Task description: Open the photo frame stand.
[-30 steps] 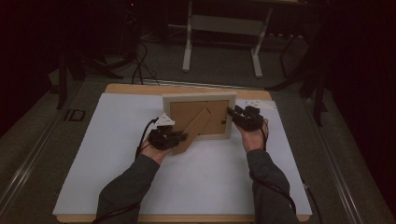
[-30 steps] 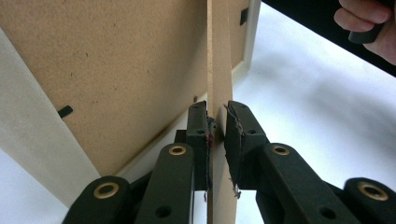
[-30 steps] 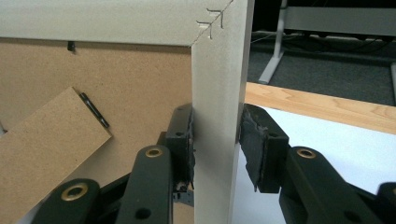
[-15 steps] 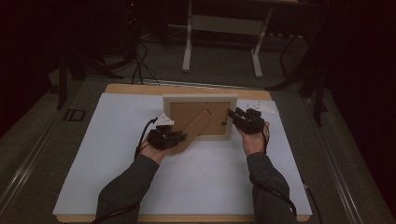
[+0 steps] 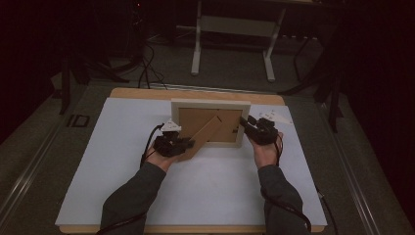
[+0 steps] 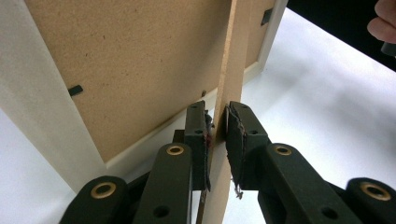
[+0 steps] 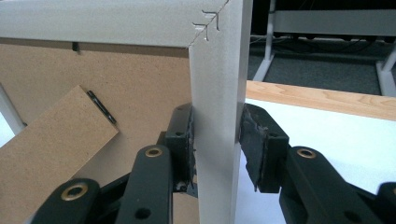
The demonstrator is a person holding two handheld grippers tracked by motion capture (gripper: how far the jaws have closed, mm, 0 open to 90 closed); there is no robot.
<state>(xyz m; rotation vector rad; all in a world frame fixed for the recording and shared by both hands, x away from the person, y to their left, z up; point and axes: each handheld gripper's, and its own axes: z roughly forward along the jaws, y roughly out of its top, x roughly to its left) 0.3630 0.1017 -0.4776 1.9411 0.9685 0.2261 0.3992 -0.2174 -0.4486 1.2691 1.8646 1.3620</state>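
A pale wooden picture frame point(image 5: 210, 104) stands upright at the back of the table, its brown fibreboard back point(image 6: 140, 60) facing me. Its fold-out stand leg point(image 5: 205, 136) is swung out toward the lower left. My left gripper point(image 5: 188, 143) is shut on that leg; in the left gripper view the thin board point(image 6: 231, 70) runs edge-on between the two pads point(image 6: 218, 116). My right gripper point(image 5: 244, 123) is shut on the frame's right rail point(image 7: 217, 70), with a pad pressed on each side of it point(image 7: 215, 122). The stand leg point(image 7: 56, 140) lies to the left of that rail.
A white sheet point(image 5: 220, 186) covers the wooden tabletop point(image 5: 142, 93), with bare room in front of and beside the frame. Beyond the table's far edge are metal stand legs point(image 5: 196, 49) and cables point(image 5: 147, 68) on a dark floor. The person's other hand point(image 6: 383, 18) shows at the top right.
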